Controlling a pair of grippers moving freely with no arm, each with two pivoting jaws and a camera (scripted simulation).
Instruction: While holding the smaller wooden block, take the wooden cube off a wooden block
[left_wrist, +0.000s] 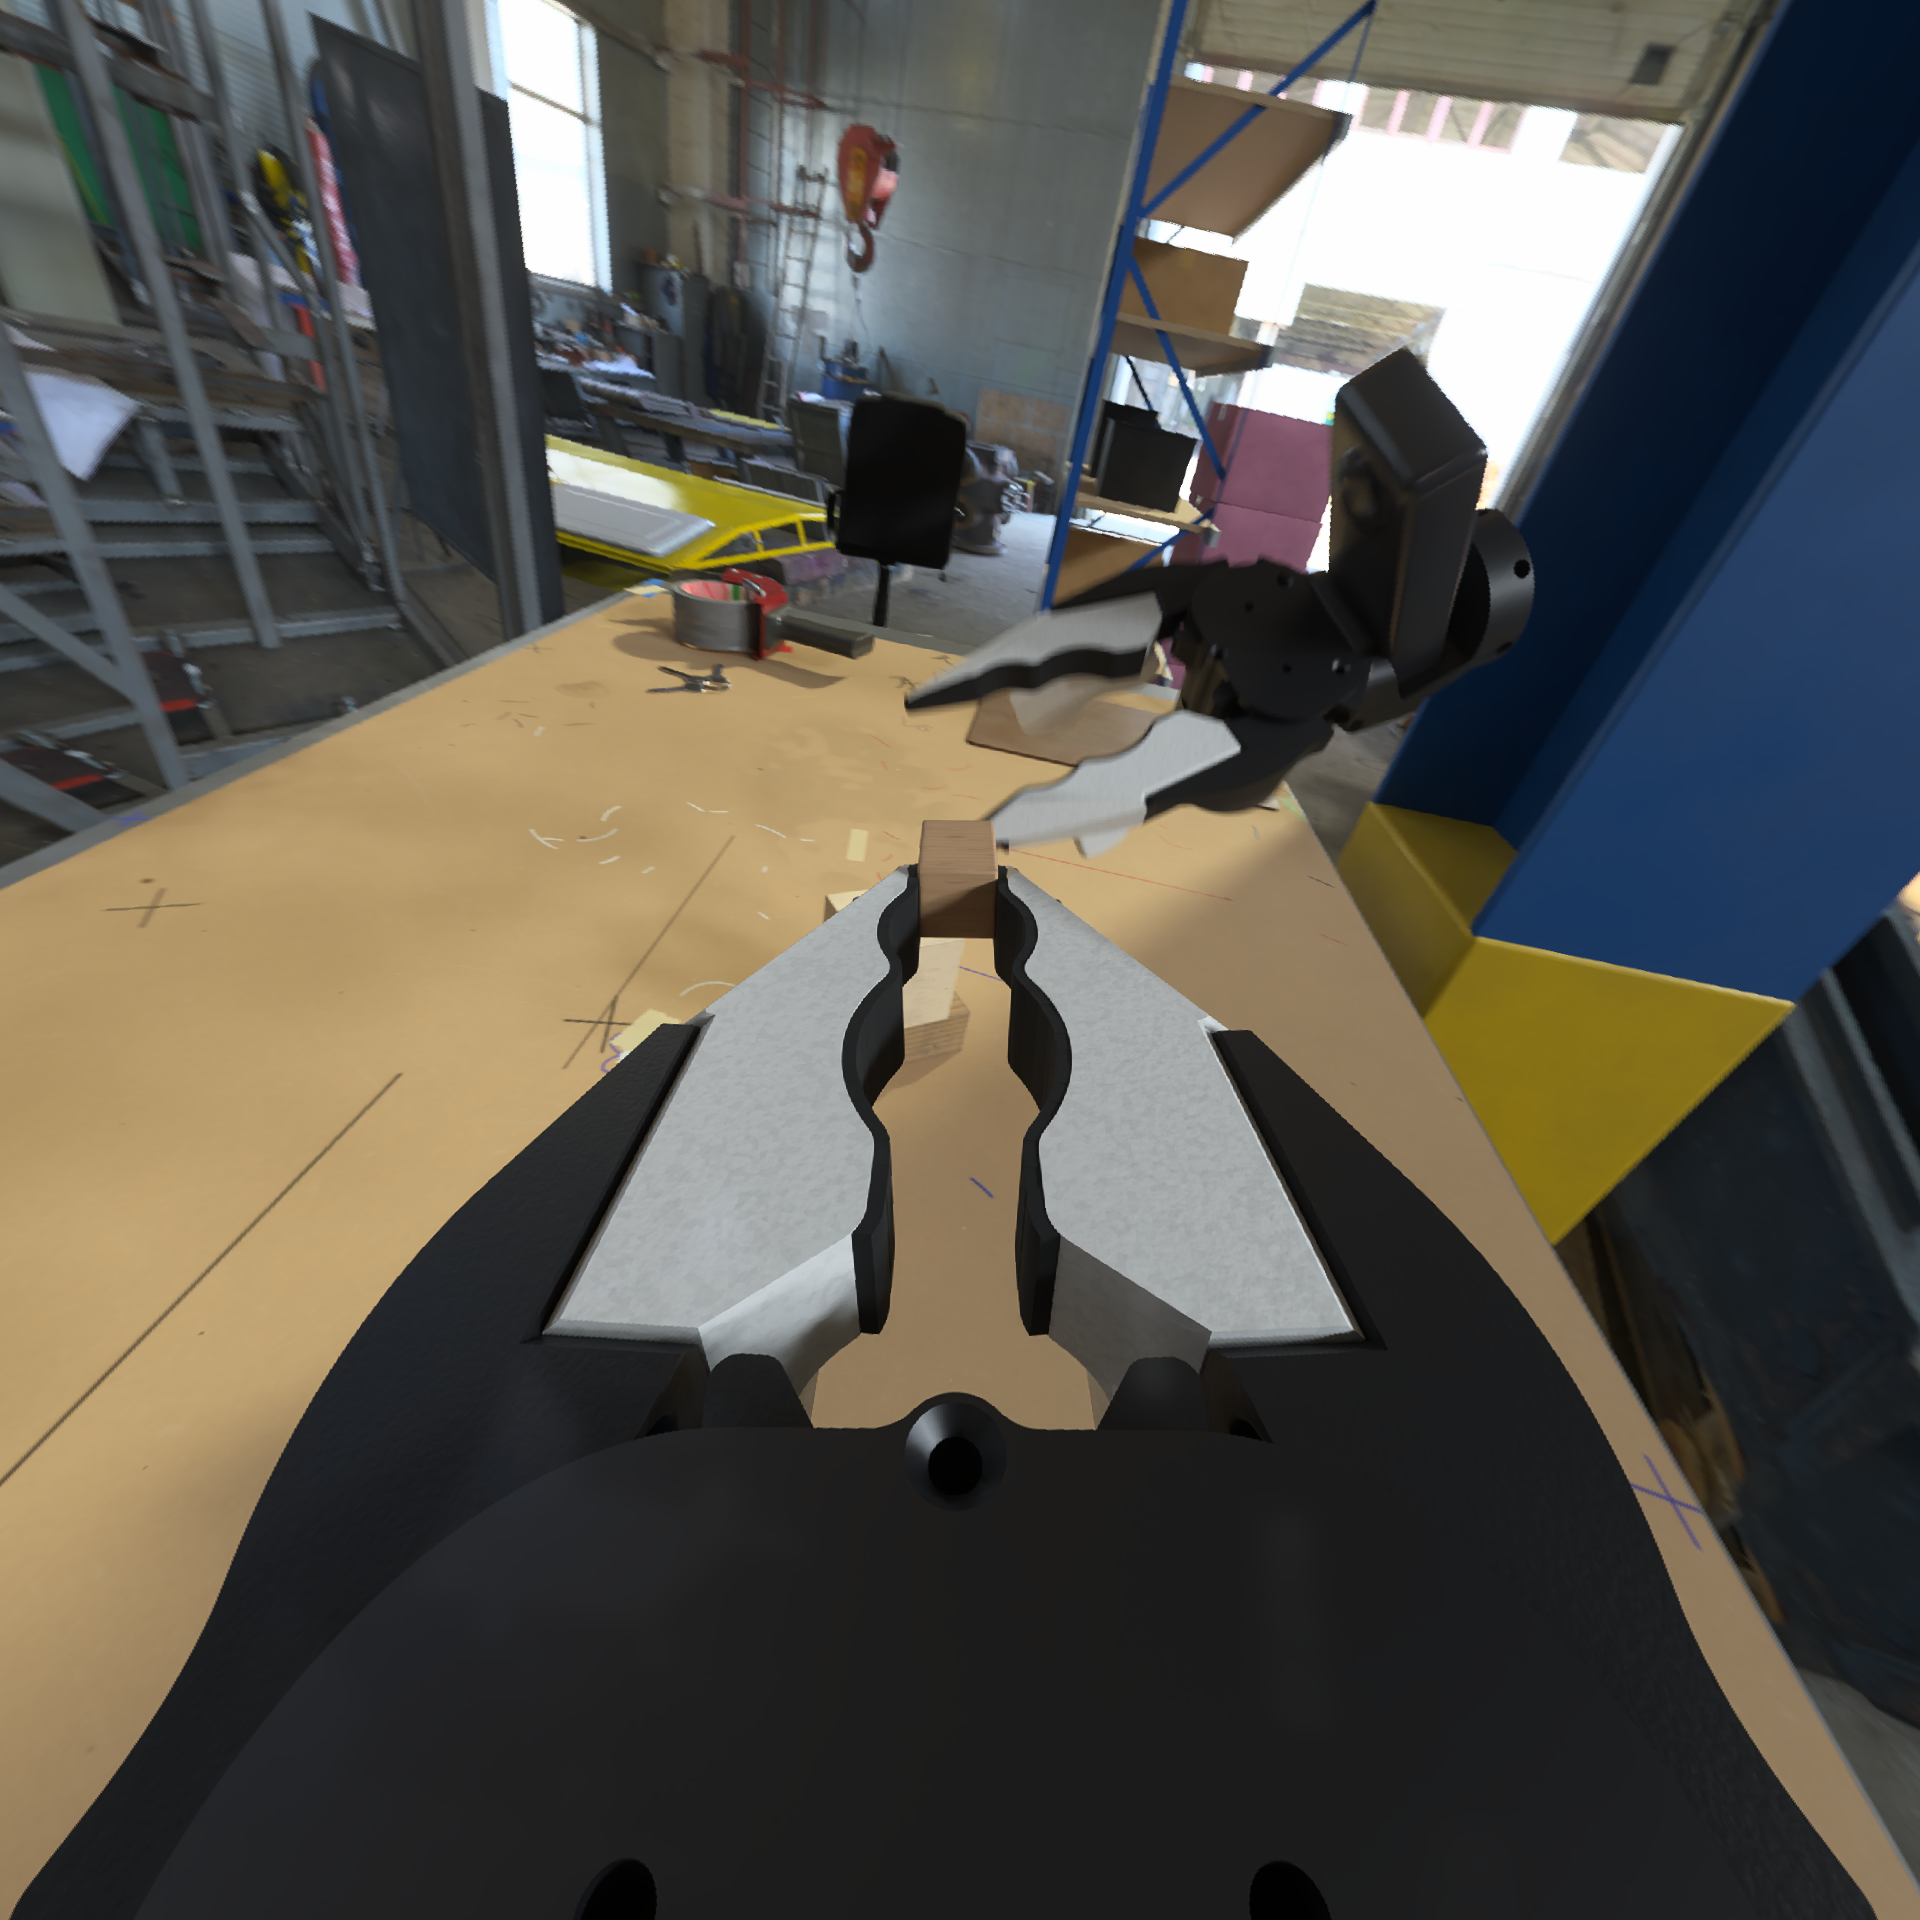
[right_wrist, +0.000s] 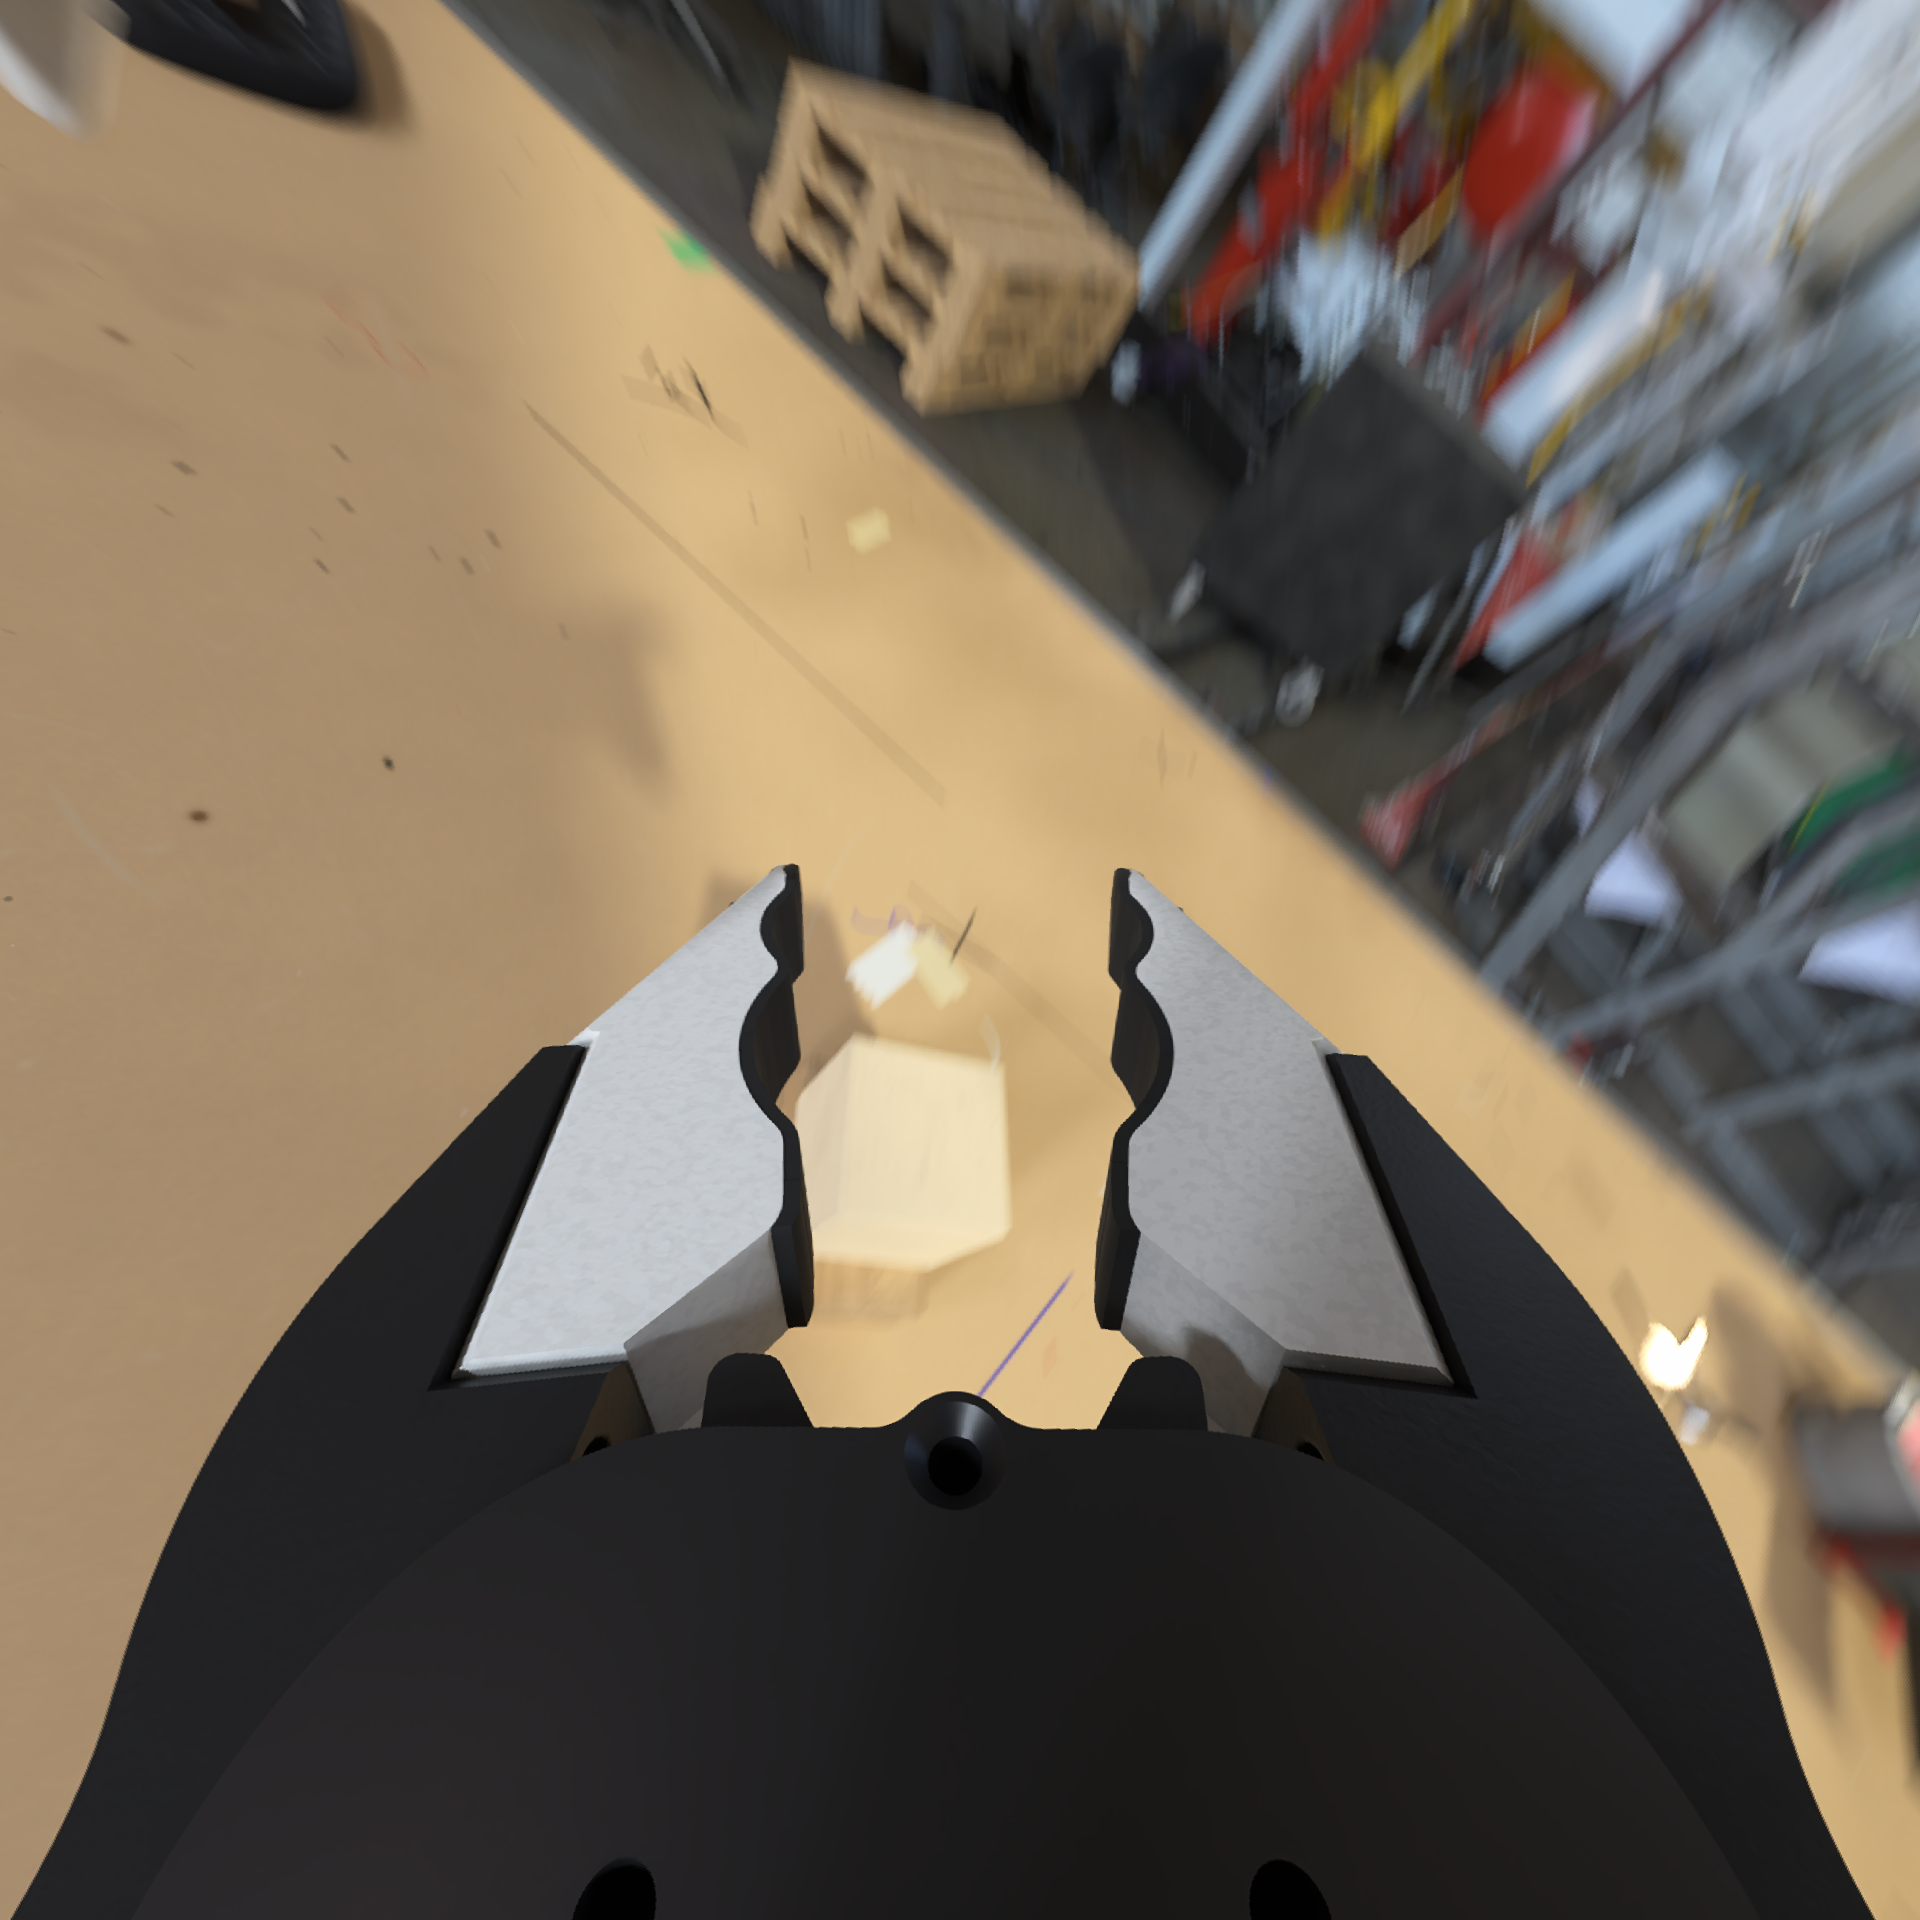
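Your tan desk (left_wrist: 312, 1039) carries everything here. Your right gripper (right_wrist: 956, 883) hangs over it with its jaws spread wide and empty, above a pale wooden block (right_wrist: 914, 1153) lying flat on the desk. Your left gripper (left_wrist: 957, 883) has its jaws clamped on the wooden cube (left_wrist: 957, 878), a small, darker brown piece with fine grain, held at the fingertips just above that pale wooden block (left_wrist: 935, 1013). Far off, a grey metal can (left_wrist: 717, 613) stands near the desk's edge; its contents are unclear.
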